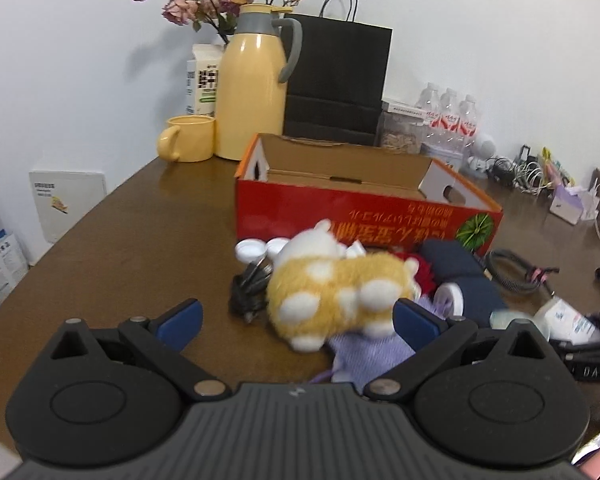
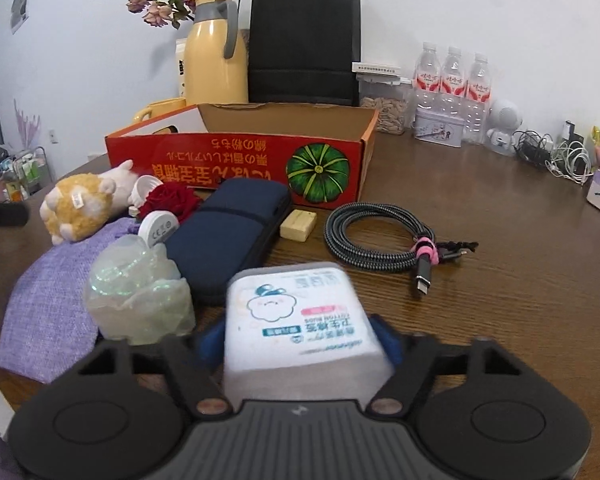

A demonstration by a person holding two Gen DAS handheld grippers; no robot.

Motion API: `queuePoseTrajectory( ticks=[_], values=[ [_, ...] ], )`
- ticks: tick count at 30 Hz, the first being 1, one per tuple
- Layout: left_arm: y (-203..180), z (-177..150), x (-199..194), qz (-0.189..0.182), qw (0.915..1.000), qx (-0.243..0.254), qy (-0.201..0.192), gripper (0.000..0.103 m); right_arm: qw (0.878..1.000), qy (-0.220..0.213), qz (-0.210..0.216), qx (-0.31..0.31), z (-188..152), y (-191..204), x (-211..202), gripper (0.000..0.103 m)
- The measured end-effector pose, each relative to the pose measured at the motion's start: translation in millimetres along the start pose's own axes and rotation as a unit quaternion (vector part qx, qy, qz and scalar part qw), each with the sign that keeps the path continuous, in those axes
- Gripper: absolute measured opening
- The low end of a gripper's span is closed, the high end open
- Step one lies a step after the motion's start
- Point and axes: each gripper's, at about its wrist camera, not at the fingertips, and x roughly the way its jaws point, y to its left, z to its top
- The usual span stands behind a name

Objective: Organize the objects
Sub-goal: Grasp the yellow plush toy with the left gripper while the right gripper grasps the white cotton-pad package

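Right wrist view alone shows your right gripper [image 2: 304, 336] clamped on the cotton swab pack [image 2: 300, 316], left wrist view your left gripper [image 1: 296, 320] spread wide, plush toy [image 1: 336, 292] just ahead.

Red carton [image 2: 236, 160] printed with a green pumpkin. Yellow-and-white spotted plush [image 1: 332, 292] at carton's 7 o'clock. Lilac woven cloth [image 2: 48, 312]; navy pouch [image 2: 228, 236]; grey-black braided cable [image 2: 380, 236], pink-tied. White pack [image 2: 296, 320], teal-labelled. Brown woodgrain table [image 2: 500, 280].
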Motion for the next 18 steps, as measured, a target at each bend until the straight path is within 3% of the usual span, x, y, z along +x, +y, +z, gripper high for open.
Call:
queuePoseTrajectory(
  ticks=[4,18],
  values=[
    [-0.1,7.1,20.4,-0.033,0.9993,-0.010,0.013,0.103,1.000,-0.013,-0.005,0.012,-2.3,-3.2,-4.7,0.064],
    [-12.1,13.4,46.9,-0.067,0.9975,0.005,0.018,0.103,0.999,-0.037,-0.027,0.012,18.7,4.3,-11.4,0.064]
  ],
)
